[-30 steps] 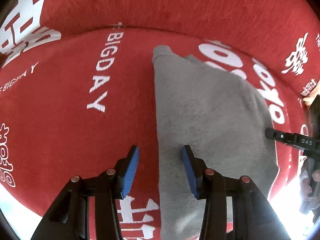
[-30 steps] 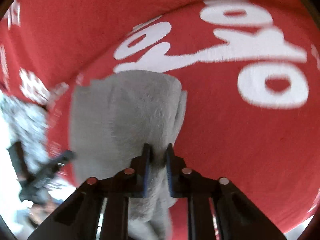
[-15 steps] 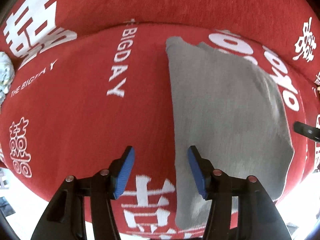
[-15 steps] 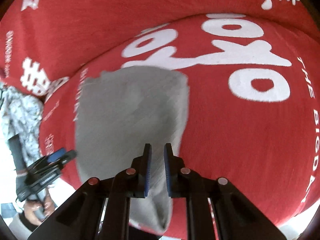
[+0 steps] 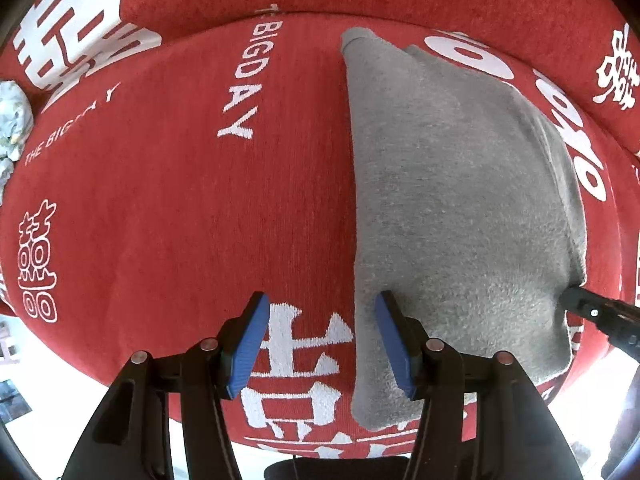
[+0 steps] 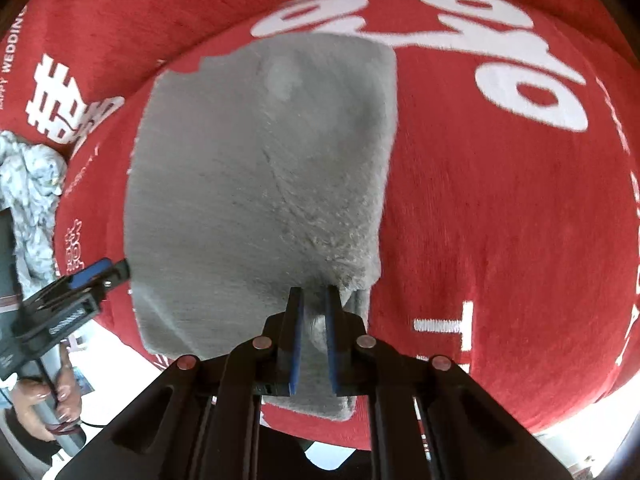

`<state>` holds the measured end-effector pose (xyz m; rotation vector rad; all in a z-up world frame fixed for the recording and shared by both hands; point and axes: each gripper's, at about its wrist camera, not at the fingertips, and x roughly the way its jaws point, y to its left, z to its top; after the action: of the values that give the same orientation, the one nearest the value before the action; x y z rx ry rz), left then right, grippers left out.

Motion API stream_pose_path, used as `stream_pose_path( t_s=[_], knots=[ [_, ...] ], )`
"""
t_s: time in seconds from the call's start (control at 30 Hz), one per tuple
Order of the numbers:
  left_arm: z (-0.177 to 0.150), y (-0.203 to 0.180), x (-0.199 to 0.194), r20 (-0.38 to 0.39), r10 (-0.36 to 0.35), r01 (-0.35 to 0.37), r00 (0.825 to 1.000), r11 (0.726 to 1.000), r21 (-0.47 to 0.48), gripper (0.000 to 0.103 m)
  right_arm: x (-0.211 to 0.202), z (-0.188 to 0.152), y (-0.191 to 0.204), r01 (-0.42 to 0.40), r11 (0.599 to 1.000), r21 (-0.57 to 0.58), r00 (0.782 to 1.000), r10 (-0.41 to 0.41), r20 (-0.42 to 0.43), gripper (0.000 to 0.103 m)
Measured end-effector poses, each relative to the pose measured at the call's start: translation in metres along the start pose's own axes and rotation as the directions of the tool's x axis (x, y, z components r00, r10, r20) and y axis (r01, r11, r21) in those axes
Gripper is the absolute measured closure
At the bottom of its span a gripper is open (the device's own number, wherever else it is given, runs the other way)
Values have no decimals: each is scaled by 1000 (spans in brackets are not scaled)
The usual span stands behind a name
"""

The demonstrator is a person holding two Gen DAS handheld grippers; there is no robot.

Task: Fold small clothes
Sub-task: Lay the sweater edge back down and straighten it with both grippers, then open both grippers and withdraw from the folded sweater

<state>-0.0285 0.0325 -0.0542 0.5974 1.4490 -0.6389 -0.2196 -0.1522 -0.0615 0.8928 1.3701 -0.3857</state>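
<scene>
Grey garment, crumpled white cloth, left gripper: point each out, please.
Grey garment [image 5: 460,208], left wrist view, middle of its top layer.
Crumpled white cloth [image 6: 32,196], right wrist view, middle of the bundle.
Left gripper [image 5: 322,344], left wrist view, midway between its fingertips.

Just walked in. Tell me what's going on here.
A person is folding a small grey fleece garment on a red printed blanket. The right hand-held gripper is nearly closed at the garment's near right corner, fleece between its fingers, though a firm pinch can't be confirmed. The left hand-held gripper is open, straddling the garment's left edge, holding nothing. A crumpled pale cloth sits off to the left.
</scene>
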Motion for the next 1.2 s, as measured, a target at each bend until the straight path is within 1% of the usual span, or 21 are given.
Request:
stream_pose_path(
  t_s=[0.13,0.2,0.27,0.33,0.47,0.6,0.67,0.73,0.77,0.8,0.83,0.87,0.9,0.93,1.0,1.07,1.13,1.17,1.2],
  knots=[
    [0,-1,-1,-2,8,-8,1000,1000,9,46,1,-4,3,18,1000,-11,1000,-18,0,95],
    [0,-1,0,-5,8,-8,1000,1000,6,46,3,-7,-1,28,1000,-2,999,-28,-19,92],
    [0,0,0,-9,6,-6,1000,1000,0,46,4,-10,-9,-1,999,40,1000,2,-26,92],
    [0,0,0,-9,6,-6,1000,1000,0,46,0,-12,-13,-15,998,63,1000,16,-22,92],
    [0,0,-1,-11,9,-9,1000,1000,3,46,-4,-14,-10,3,999,54,1000,-2,-25,92],
    [0,0,-6,-29,10,-10,1000,1000,-3,46,-11,-18,-11,20,997,73,999,-17,-34,90],
    [-2,-1,-11,-40,2,-2,999,1000,-2,46,-17,-19,-12,14,995,99,999,-10,-36,90],
    [-5,-4,-22,-32,-8,8,999,1000,6,46,-27,-20,-10,1,993,114,1000,2,-25,89],
    [-7,-6,-28,-24,-5,5,1000,1000,15,46,-34,-20,-7,4,993,114,1000,-2,-17,84],
    [-8,-8,-33,-19,2,-2,1000,1000,21,39,-41,-20,-3,11,994,112,1000,-10,-9,70],
    [-8,-10,-39,-16,13,-13,1000,1000,25,29,-48,-20,1,18,994,110,1000,-19,4,61],
    [-9,-11,-44,-8,18,-18,1000,1000,23,9,-54,-19,5,20,994,109,1000,-21,14,45],
    [-10,-12,-50,7,21,-21,1000,1000,19,3,-60,-19,9,19,994,108,999,-22,26,38],
    [-10,-13,-57,26,25,-25,999,1000,15,3,-65,-18,13,26,994,105,999,-30,35,36],
    [-10,-13,-66,32,22,-22,999,1000,12,3,-76,-16,22,66,994,89,996,-71,49,24],
    [-10,-13,-72,30,17,-17,999,1000,1,3,-83,-14,30,109,991,73,992,-113,63,22],
    [-9,-14,-78,31,22,-22,999,1000,-5,3,-88,-13,36,139,988,65,987,-144,73,18],
    [-9,-14,-81,33,28,-28,999,1000,-5,3,-91,-13,39,154,986,62,984,-159,80,12],
    [-10,-14,-83,34,34,-34,999,999,-3,3,-93,-11,40,166,984,60,982,-171,84,2]
  ],
)
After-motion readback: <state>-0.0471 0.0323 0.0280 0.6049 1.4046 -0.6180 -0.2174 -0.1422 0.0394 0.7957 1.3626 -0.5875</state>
